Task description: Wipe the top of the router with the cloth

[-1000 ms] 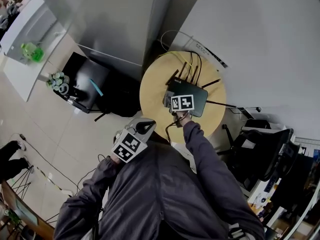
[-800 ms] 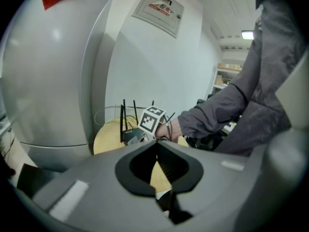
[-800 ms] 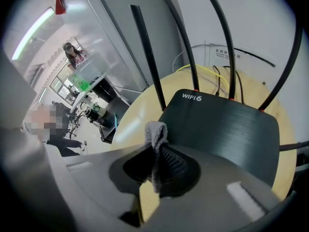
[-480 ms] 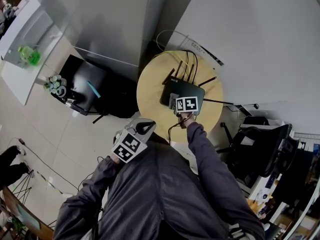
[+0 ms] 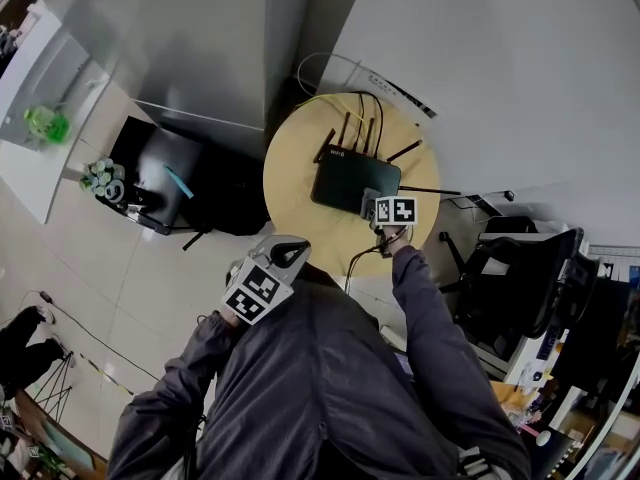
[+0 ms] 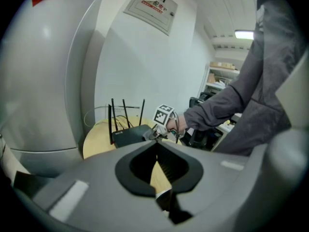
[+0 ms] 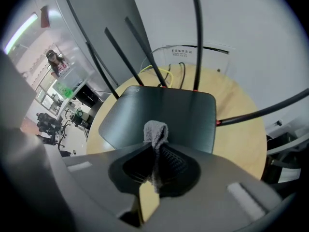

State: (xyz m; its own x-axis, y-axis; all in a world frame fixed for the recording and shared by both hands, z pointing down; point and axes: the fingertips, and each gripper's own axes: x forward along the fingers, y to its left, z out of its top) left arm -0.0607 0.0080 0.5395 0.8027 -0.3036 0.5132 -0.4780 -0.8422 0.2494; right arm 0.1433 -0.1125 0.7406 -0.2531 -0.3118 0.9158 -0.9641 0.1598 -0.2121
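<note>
Router [image 5: 352,180] on round table [image 5: 293,186], antennas [image 7: 195,37], cloth [image 7: 155,131], wall [image 5: 500,68]

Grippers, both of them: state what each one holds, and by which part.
The right gripper is shut on the grey cloth, pinching a bunched fold whose tuft sticks out over the router. The left gripper is shut on nothing.

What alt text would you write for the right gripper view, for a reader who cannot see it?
The right gripper pinches a bunched grey cloth, its tip over the near edge of a dark router. The router lies flat on a round wooden table, with thin black antennas sticking up around its far end.
</note>
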